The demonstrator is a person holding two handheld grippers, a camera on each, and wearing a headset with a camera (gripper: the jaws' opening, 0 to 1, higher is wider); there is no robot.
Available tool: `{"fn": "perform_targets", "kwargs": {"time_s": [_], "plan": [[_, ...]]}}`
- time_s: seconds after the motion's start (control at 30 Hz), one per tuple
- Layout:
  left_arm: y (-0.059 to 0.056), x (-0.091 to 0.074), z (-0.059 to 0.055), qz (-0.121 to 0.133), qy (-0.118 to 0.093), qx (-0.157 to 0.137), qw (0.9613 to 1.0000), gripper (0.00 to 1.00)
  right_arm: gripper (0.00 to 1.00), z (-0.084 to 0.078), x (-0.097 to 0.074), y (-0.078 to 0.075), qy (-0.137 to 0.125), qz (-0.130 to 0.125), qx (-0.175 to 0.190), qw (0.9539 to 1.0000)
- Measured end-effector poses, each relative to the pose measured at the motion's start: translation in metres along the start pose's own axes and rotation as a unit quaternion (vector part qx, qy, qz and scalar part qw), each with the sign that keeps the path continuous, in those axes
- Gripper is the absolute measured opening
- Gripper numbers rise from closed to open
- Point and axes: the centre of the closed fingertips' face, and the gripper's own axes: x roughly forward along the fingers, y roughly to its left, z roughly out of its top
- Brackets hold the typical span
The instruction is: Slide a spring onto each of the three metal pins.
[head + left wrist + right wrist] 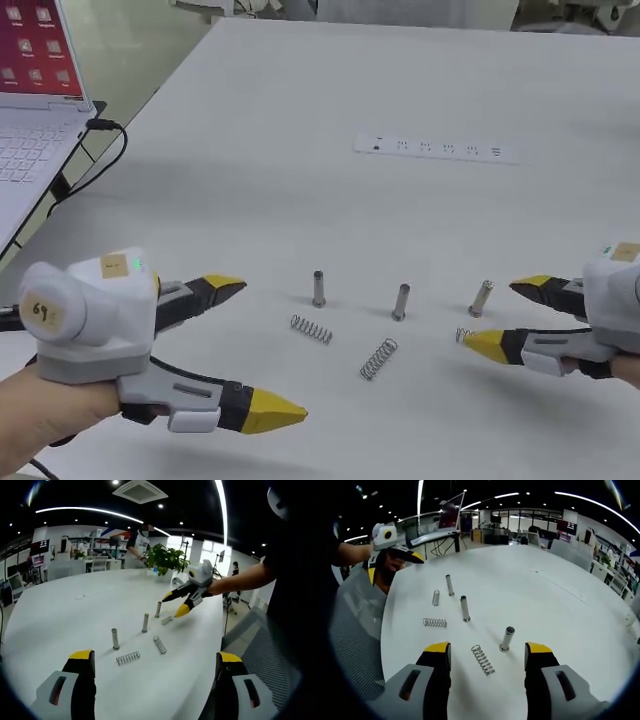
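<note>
On the white table [420, 80], centre front, three metal pins stand in a row: left pin [319, 288], middle pin [401, 301], right pin [482, 297]. All are bare. Three springs lie flat, none on a pin: first spring [311, 329] just below the left pin, second spring [378, 358] below the middle pin, third spring [483, 659] just beside the right pin. The third spring lies between the spread jaws of the right gripper [488, 650], not gripped. Left gripper [250, 347] is likewise spread wide, holding nothing, off to the side of the work. Judgement: the step in hand is picking up the third spring. Pinch it lightly across mid-length so the coils don't crush, and leave one end free. Tip it upright, centre the bore over the pin top, lower straight. Risks: nudging the right pin over, or the spring rolling off as the jaws close.
</note>
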Motion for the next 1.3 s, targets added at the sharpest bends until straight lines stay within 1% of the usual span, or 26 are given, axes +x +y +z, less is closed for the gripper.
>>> {"fn": "perform_targets", "kwargs": {"time_s": [0.07,0.23,0.33,0.47,0.63,0.8,1.13,1.3], "plan": [[0.000,0.000,0.000,0.000,0.000,0.000,1.0000,0.98,0.59,-0.001,-0.001,0.004,0.004,0.005,-0.010,0.9999],[0.000,0.000,0.000,-0.001,0.000,0.000,1.0000,0.98,0.57,-0.007,-0.001,0.006,0.018,0.014,-0.035,0.9991],[-0.001,0.000,-0.001,-0.001,0.000,-0.001,1.0000,0.98,0.54,-0.011,-0.002,0.008,0.030,0.022,-0.046,0.9983],[0.000,-0.001,-0.002,0.000,0.001,-0.002,1.0000,0.98,0.48,-0.014,-0.002,0.010,0.042,0.031,-0.057,0.9970],[0.000,-0.002,-0.003,0.001,0.002,-0.002,1.0000,0.98,0.41,-0.019,-0.001,0.012,0.065,0.043,-0.083,0.9934],[0.000,-0.003,-0.003,0.002,0.002,-0.002,1.0000,0.98,0.36,-0.021,0.001,0.016,0.082,0.055,-0.101,0.9899],[0.001,-0.002,-0.002,0.002,0.001,-0.002,1.0000,0.98,0.28,-0.027,0.009,0.021,0.115,0.077,-0.122,0.9829],[0.002,-0.003,-0.003,0.004,0.001,0.000,1.0000,0.98,0.25,-0.033,0.012,0.019,0.131,0.080,-0.124,0.9802]]}}
